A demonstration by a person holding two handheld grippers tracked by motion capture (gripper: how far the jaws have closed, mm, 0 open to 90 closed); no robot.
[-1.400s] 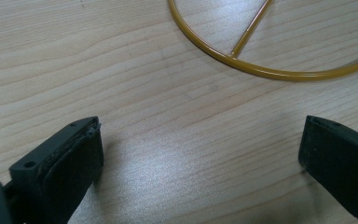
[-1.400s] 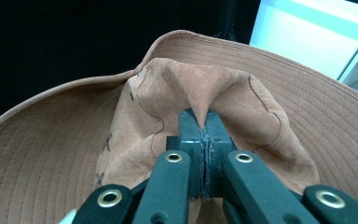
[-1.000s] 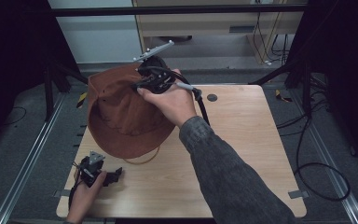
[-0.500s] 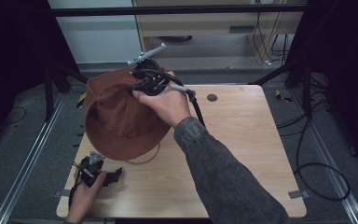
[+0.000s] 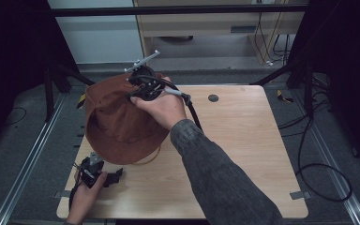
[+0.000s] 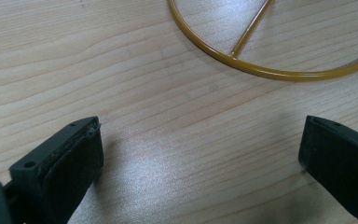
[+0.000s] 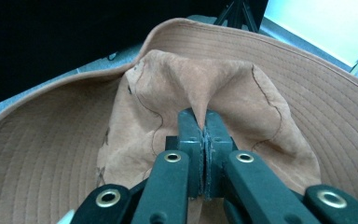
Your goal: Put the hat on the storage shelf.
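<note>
The right gripper [image 5: 138, 89] is fully closed on a fold of the brown hat [image 5: 117, 124]; in the right gripper view the jaws pinch a peak of crown fabric [image 7: 200, 105] between them. The hat lies at the table's [image 5: 243, 154] ten o'clock corner, brim overhanging the left edge, crown side tilted toward the person. A thin yellow cord [image 6: 261, 72] loops on the wood at the hat's six o'clock. The left gripper [image 5: 115, 174] rests at the table's seven o'clock corner, well apart from the hat, jaws wide open with nothing between them, just bare wood below.
</note>
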